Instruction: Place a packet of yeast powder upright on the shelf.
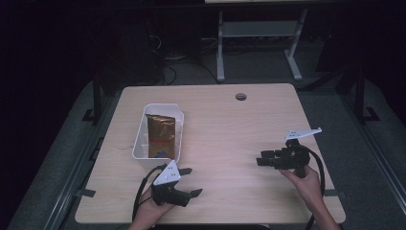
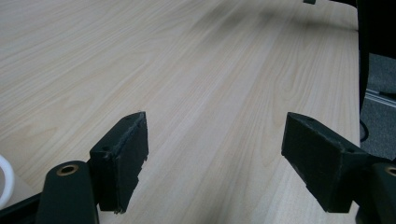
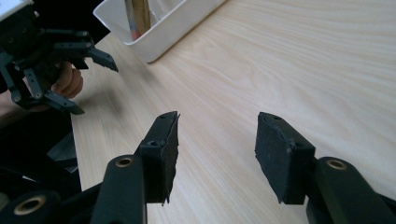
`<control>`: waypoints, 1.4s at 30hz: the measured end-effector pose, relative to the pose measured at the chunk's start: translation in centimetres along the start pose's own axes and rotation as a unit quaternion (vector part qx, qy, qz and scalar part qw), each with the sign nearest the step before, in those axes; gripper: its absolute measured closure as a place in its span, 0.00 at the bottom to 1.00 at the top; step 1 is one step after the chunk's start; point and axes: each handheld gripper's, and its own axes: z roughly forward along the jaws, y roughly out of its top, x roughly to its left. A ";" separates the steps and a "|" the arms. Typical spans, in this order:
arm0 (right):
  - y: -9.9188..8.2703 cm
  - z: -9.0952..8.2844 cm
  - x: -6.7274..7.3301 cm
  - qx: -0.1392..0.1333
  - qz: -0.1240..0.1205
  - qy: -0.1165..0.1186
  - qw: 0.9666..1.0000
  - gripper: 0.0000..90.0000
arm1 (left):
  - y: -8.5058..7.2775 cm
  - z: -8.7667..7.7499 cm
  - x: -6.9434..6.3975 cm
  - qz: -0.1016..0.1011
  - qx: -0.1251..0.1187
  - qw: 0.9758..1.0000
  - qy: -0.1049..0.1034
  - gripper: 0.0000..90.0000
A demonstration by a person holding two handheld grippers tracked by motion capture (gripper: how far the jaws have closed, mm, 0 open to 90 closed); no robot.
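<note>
Apparently the work centres on the brown packet (image 1: 160, 135), which is seen lying inside the white bin (image 1: 139, 139) on the left half of the tabletop (image 1: 230, 129); in the right gripper view the bin (image 3: 159, 32) is seen at the top edge with the packet (image 3: 138, 16) leaning in it. Something small and dark is glimpsed at the near end of the bin, but what it is cannot be told. Nothing else is seen lying on the wood. Just in front of the bin, near the front edge, the left claw (image 1: 191, 182) is held with its jaws apart and nothing between them; in its own view the left claw (image 2: 212, 158) is seen over bare wood. Well apart, on the right side, the right claw (image 1: 261, 158) is pointed leftward across the tabletop, and its jaws are likewise spread around nothing, as the right claw (image 3: 217, 154) is shown in its own view. Since the packet is already in the bin and neither claw is clamped on anything, the packing step is judged done or the removal not yet begun; which of the two cannot be told.
</note>
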 end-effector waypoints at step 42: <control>-5.1 -1.0 2.1 0.013 0.002 0.000 1.000 0.47 | 0.0 -0.3 -0.2 0.005 0.003 1.000 0.007 0.25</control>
